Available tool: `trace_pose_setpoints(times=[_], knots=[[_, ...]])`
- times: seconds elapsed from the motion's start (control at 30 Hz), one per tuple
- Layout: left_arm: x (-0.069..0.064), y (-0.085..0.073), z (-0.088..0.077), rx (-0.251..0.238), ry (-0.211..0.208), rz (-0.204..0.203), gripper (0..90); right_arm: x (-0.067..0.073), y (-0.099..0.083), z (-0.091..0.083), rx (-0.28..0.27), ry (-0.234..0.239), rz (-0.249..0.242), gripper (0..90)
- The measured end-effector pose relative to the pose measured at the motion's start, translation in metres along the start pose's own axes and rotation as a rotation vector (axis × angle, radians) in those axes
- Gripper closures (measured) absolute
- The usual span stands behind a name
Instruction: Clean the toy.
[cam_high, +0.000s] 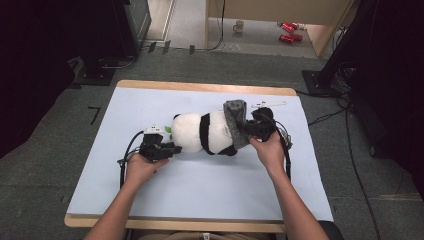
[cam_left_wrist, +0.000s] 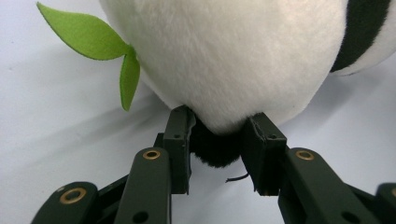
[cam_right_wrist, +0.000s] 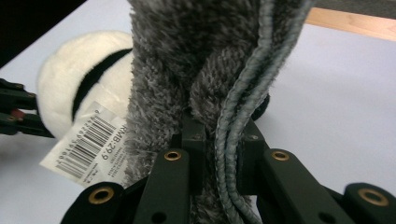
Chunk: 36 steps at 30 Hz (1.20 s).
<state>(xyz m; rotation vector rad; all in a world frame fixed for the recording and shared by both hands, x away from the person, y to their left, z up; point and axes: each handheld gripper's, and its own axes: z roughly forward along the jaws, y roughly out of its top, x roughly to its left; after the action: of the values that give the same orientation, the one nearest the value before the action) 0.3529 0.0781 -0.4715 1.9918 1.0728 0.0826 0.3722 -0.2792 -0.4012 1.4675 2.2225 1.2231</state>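
The toy panda (cam_high: 202, 132) is lying on its side mid-bench (cam_high: 200, 180), soft and light, squashing wherever it is squeezed. The left tongs (cam_high: 172, 148) are pinching a small black tuft at its white end, jaws nearly together. The right tongs (cam_high: 248, 129) are clamping the fuzzy grey cloth (cam_high: 236, 120) by its stitched hem (cam_right_wrist: 243, 102). That hem looks like the firmest hold; loose pile would probably slip.

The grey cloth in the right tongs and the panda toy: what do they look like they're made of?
Grey cloth: looks like shaggy fleece or terry, matte, with a stitched, corded hem along one edge. Panda toy: short soft plush, white and black, likely synthetic pile over stuffing. Its green leaf looks like flat felt, with a fuzzy cut edge.
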Motion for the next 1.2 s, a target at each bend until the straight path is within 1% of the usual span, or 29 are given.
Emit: trace_pose_setpoints(times=[0.13, 0.23, 0.3, 0.37, 0.43, 0.47, 0.6, 0.67, 0.7, 0.77, 0.83, 0.9, 0.97, 1.0, 1.1, 1.2], knots=[[0.000, 0.000, 0.000, -0.009, -0.007, -0.006, 65.4, -0.006, -0.007, 0.006, 0.021, -0.021, 0.011, 79.5], [0.000, 0.000, 0.000, -0.012, -0.006, -0.004, 65.4, -0.008, -0.013, 0.010, 0.026, -0.024, 0.021, 79.7], [0.001, 0.000, 0.001, -0.013, -0.007, -0.004, 65.5, -0.010, -0.016, 0.013, 0.039, -0.034, 0.024, 79.7], [0.001, 0.000, 0.001, -0.011, -0.008, -0.004, 65.5, -0.012, -0.019, 0.017, 0.061, -0.044, 0.029, 79.8], [0.001, 0.001, 0.001, -0.008, -0.008, -0.003, 65.5, -0.014, -0.024, 0.022, 0.095, -0.055, 0.041, 79.9], [0.001, 0.002, 0.001, -0.007, -0.006, -0.004, 65.6, -0.015, -0.026, 0.025, 0.112, -0.056, 0.056, 80.0], [0.003, 0.004, 0.002, -0.002, -0.011, -0.004, 65.6, -0.016, -0.034, 0.033, 0.155, -0.050, 0.079, 80.0], [0.004, 0.006, 0.001, -0.002, -0.009, -0.004, 65.6, -0.019, -0.039, 0.037, 0.195, -0.047, 0.083, 80.0], [0.004, 0.007, 0.000, -0.005, -0.011, -0.003, 65.6, -0.020, -0.040, 0.039, 0.206, -0.044, 0.089, 79.9], [0.005, 0.008, 0.000, -0.007, -0.013, -0.004, 65.7, -0.024, -0.041, 0.036, 0.208, -0.037, 0.100, 79.7], [0.006, 0.009, 0.001, -0.009, -0.017, -0.010, 66.0, -0.027, -0.040, 0.030, 0.198, -0.044, 0.109, 79.6], [0.006, 0.011, 0.000, -0.014, -0.010, -0.010, 67.1, -0.031, -0.038, 0.021, 0.170, -0.051, 0.121, 79.6], [0.005, 0.013, -0.002, -0.029, -0.010, -0.008, 69.9, -0.034, -0.035, 0.011, 0.125, -0.055, 0.123, 79.6], [0.005, 0.014, -0.002, -0.028, -0.016, -0.015, 71.2, -0.034, -0.033, 0.006, 0.102, -0.056, 0.124, 79.6], [0.003, 0.015, -0.003, -0.009, -0.023, -0.017, 74.0, -0.033, -0.025, -0.013, 0.018, -0.038, 0.119, 79.6], [0.000, 0.016, -0.006, -0.008, -0.031, -0.015, 75.2, -0.025, -0.016, -0.031, -0.059, -0.002, 0.099, 79.6]])
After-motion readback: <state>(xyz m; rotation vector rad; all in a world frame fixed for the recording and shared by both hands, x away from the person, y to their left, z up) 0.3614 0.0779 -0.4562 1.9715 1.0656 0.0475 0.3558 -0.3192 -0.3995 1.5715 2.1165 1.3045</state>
